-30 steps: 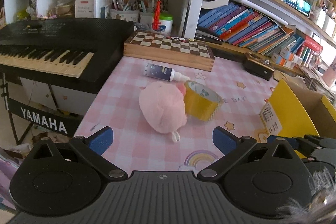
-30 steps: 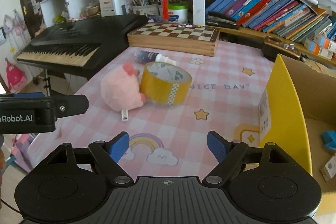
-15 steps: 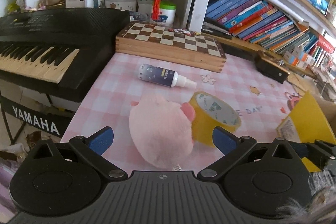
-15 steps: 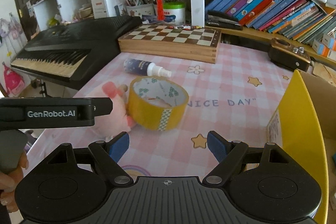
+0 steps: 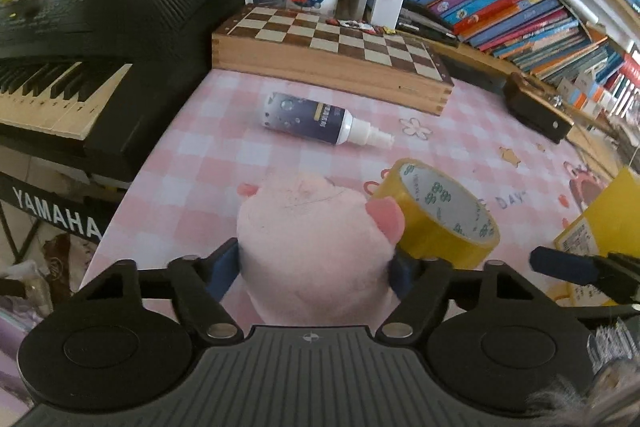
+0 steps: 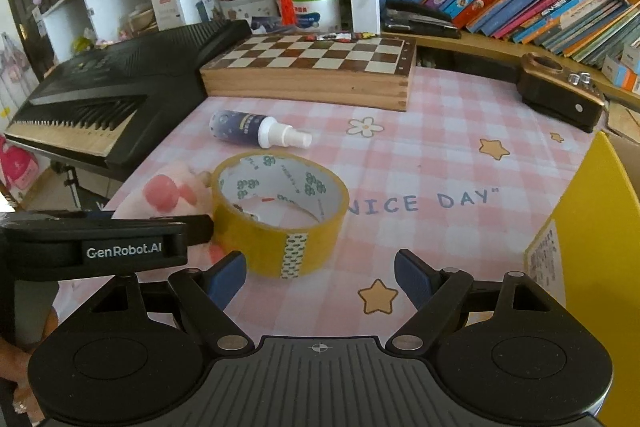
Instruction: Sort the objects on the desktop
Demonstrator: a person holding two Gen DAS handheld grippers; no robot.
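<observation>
A pink plush pig point(image 5: 316, 247) lies on the pink checked tablecloth point(image 5: 224, 131). My left gripper point(image 5: 316, 273) has its two blue pads on either side of the pig, touching its flanks. A yellow tape roll point(image 5: 436, 215) leans against the pig's right side; in the right wrist view the tape roll point(image 6: 280, 211) sits just ahead of my right gripper point(image 6: 320, 279), which is open and empty. A dark spray bottle point(image 5: 316, 121) lies on its side further back. The left gripper's arm point(image 6: 100, 247) crosses the right wrist view, hiding most of the pig point(image 6: 168, 191).
A wooden chessboard box point(image 5: 332, 55) stands at the back. A black Yamaha keyboard point(image 5: 80, 39) borders the table's left edge. A yellow cardboard box point(image 6: 600, 247) stands at the right. A dark brown device point(image 6: 560, 95) sits at the back right, with bookshelves behind.
Both grippers have moved forward. My left gripper's pads, wide open before, now flank and touch the pig. The tape roll has come closer to my right gripper.
</observation>
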